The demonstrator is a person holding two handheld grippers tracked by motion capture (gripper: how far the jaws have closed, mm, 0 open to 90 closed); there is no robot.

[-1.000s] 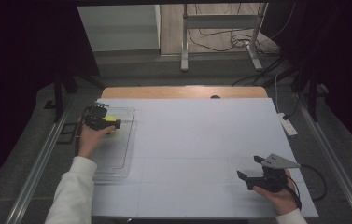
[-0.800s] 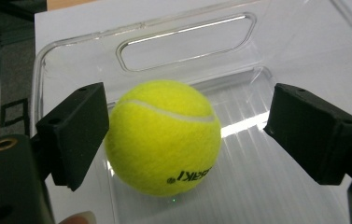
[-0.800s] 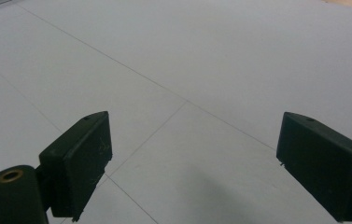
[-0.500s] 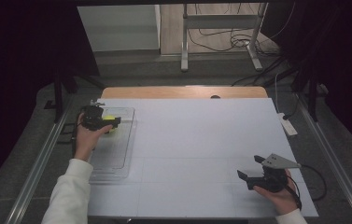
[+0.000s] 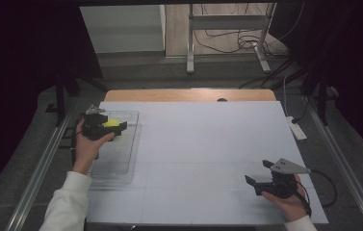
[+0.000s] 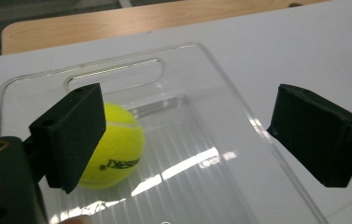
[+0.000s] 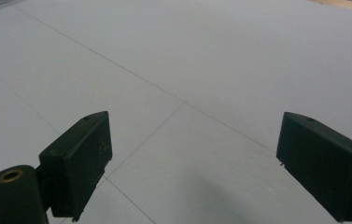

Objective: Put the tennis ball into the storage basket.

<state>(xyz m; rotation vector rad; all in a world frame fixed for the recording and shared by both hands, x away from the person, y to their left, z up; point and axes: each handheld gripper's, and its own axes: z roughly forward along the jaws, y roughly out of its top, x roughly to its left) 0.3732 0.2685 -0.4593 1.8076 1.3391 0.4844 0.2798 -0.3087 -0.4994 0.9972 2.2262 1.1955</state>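
Across the wooden table (image 5: 188,94) lies a white sheet (image 5: 208,144) that covers nearly the whole top, leaving a strip of bare wood along the far edge. On the sheet's left edge sits a clear plastic tray (image 5: 121,159), long side running front to back, its handle slot at the far end; that placement keeps it within easy reach of the left hand. At the tray's far end rests a yellow tennis ball (image 6: 115,144), lying on the ribbed floor near the handle slot, where the raised rim would stop it rolling off onto the sheet.

The left gripper (image 5: 114,126) hangs over that far end of the tray with its jaws spread wide. One jaw stands just beside the ball and partly in front of it; the other is well apart, over the tray's opposite rim. The ball is not gripped; whether the near jaw touches it cannot be told.

Near the sheet's front right corner, the right gripper (image 5: 261,174) is held low over bare sheet, jaws wide apart with nothing between them, seemingly parked out of the way while the left does the work.
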